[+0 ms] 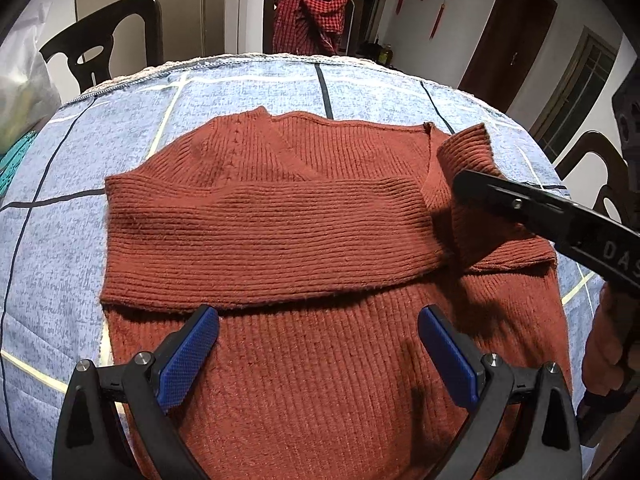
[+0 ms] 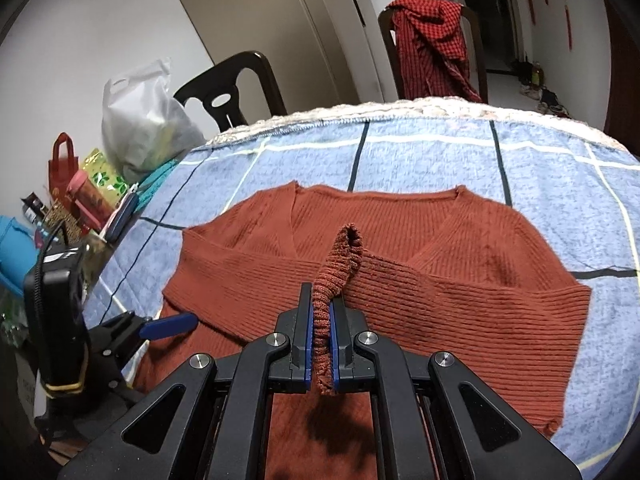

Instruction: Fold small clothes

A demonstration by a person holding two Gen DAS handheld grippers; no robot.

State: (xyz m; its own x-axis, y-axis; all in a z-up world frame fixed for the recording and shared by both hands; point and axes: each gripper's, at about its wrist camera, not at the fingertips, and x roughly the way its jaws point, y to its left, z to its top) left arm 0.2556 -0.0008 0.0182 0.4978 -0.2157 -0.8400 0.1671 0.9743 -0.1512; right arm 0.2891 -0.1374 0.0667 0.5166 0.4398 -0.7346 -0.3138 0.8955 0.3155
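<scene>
Right hand-held gripper (image 2: 321,344) pinches the sweater (image 1: 320,240) cuff (image 2: 340,264) (raised); left hand-held gripper (image 1: 318,344) hovers spread.

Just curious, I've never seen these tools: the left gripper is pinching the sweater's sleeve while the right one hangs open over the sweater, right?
Not quite: the sides are swapped. In the right wrist view the right gripper is shut on the sleeve of the sweater. In the left wrist view the left gripper is the one hanging open over the sweater, holding nothing.
</scene>
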